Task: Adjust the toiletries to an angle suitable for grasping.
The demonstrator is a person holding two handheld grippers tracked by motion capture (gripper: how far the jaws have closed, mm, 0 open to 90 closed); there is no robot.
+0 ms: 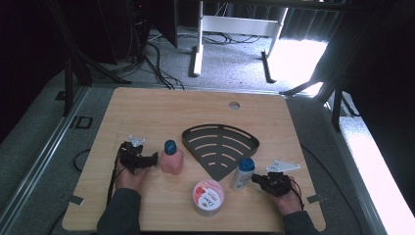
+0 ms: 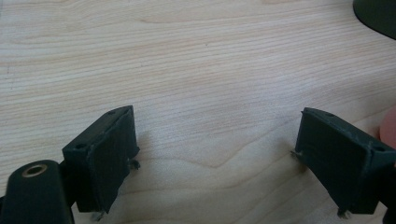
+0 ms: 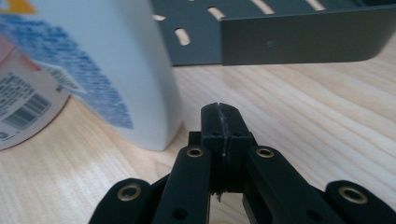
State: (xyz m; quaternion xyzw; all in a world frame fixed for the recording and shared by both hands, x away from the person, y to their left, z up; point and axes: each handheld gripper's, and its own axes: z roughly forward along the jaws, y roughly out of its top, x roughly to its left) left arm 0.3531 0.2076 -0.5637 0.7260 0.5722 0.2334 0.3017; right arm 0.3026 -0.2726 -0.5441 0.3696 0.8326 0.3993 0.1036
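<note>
A pink bottle (image 1: 171, 159) with a blue cap stands on the table, just right of my left gripper (image 1: 152, 158). In the left gripper view this gripper (image 2: 217, 116) is open wide over bare wood, and the pink bottle (image 2: 390, 131) peeks in at the right edge. A white bottle (image 1: 242, 175) with a blue cap stands at the tip of my right gripper (image 1: 255, 179). My right gripper (image 3: 220, 111) is shut with nothing between its jaws, and the white bottle (image 3: 107, 60) stands just left of its tips.
A dark fan-shaped slotted rack (image 1: 195, 135) lies at the middle of the wooden table (image 1: 147, 107); its rim (image 3: 303, 39) runs just beyond my right gripper. A round tub (image 1: 208, 198) with a pink lid stands near the front edge between the two hands.
</note>
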